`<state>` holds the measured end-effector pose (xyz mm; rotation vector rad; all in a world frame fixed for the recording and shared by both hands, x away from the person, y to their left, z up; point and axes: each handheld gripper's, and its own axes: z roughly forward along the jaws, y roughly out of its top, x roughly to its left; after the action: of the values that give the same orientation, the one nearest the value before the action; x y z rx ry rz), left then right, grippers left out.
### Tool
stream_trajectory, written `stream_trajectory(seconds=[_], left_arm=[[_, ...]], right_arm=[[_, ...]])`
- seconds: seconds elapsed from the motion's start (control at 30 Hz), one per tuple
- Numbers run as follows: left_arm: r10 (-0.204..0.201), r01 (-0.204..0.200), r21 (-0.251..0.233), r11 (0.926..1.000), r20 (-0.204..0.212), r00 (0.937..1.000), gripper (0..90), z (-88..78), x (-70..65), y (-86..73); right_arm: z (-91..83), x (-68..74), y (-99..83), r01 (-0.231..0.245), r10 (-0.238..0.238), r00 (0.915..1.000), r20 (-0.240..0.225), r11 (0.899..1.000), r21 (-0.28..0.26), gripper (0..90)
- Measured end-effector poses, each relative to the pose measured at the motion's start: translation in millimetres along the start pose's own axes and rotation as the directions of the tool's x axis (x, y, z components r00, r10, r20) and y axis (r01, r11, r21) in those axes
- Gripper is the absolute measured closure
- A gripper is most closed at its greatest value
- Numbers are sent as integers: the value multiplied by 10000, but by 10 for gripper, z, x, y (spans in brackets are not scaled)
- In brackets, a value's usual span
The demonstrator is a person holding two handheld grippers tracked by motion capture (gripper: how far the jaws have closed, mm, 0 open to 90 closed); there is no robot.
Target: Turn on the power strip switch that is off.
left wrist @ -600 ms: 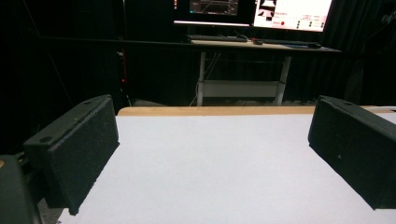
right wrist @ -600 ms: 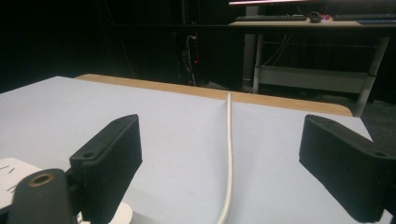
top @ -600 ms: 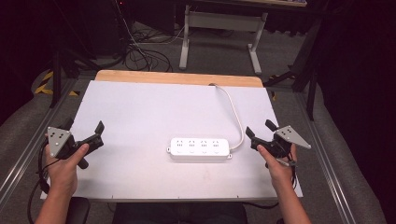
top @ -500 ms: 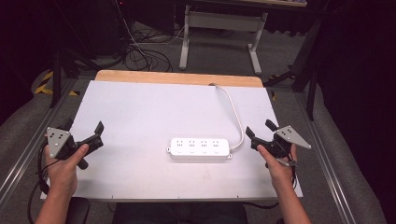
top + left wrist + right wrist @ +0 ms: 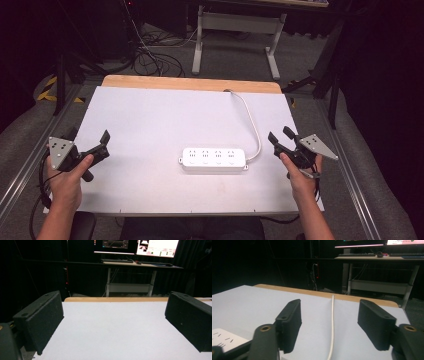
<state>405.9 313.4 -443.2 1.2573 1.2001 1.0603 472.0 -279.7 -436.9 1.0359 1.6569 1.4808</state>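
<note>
Your forearms came in from the near edge of the white surface [image 5: 150,125], one at each side. Your left hand [image 5: 67,175] held the left claw [image 5: 92,145] over the near-left part of the surface, its grey three-cornered plate uppermost, and its jaws stood wide apart with nothing between them; in the left gripper view they framed bare white board. Your right hand [image 5: 295,172] held the right claw [image 5: 281,136] at the near-right edge, jaws likewise spread wide and empty, pointing away from you.

Between your two hands, a little nearer the right one and apart from both claws, the white power strip [image 5: 214,159] lay flat on the surface with its long side across the table and its sockets facing up. In the right gripper view a corner of it showed at the lower left, beside that claw's left jaw.

From the strip's right end its white cable [image 5: 254,127] curved up and ran away from you to the far edge of the surface; in the right gripper view it passed between the open jaws, lying on the board.

Beyond that lay the wooden far edge [image 5: 192,82], then a tangle of dark cables on the floor [image 5: 150,55], and a desk frame [image 5: 237,22] farther back, carrying lit monitors [image 5: 160,247] and a keyboard [image 5: 117,261]
</note>
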Motion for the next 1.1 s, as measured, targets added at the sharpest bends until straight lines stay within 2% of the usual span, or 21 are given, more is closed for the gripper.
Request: stream_trajectory(seconds=[0.07, 0.33, 0.43, 0.83, 1.1], left_arm=[[-4, 4, 0, 10000, 1, 10000, 25, 0, 0, 0], [52, -52, 5, 10000, 29, 10000, 27, -1, -2, 2], [49, -49, 6, 10000, 29, 10000, 27, 0, -3, 2], [52, -52, 1, 10000, 30, 10000, 28, 2, -2, 1], [86, -86, 9, 10000, 41, 10000, 29, 3, -6, 1]], right_arm=[[-4, -6, 3, 36, -36, 10000, 1, 10000, -21, 425], [-44, -6, 25, 297, -301, 9993, -235, 9994, -157, 711], [-46, 0, 28, 395, -399, 9987, -325, 9991, -139, 769], [-72, -5, 49, 673, -678, 9970, -366, 9976, -165, 893], [-84, -7, 68, 685, -688, 9966, -447, 9976, -93, 900]])
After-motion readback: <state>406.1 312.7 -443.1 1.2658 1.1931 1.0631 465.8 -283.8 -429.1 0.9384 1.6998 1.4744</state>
